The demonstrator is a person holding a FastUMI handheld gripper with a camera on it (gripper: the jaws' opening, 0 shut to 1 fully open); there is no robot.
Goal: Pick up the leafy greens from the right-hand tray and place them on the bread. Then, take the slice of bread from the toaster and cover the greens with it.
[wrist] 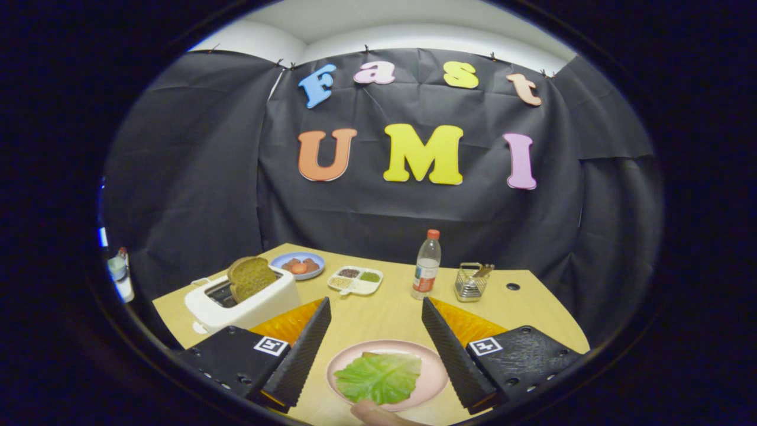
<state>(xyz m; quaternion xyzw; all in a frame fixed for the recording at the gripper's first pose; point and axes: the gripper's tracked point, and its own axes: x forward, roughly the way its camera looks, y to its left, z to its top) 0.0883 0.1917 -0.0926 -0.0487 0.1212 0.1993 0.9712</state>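
Between my tool's (pixel 376 313) spread fingers, at 6 o'clock, the leafy greens (pixel 378 377) lie ungrasped on the pink plate (pixel 434 373) — centred for pickup.

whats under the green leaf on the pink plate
The green leaf lies on the pink plate, between the open claw fingers. Bare plate rim shows around it. Whatever sits beneath the leaf, bread or plain plate, is covered and cannot be told.

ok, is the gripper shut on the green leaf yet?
No. The gripper is open, its fingers spread either side of the green lettuce leaf lying on the pink round plate.
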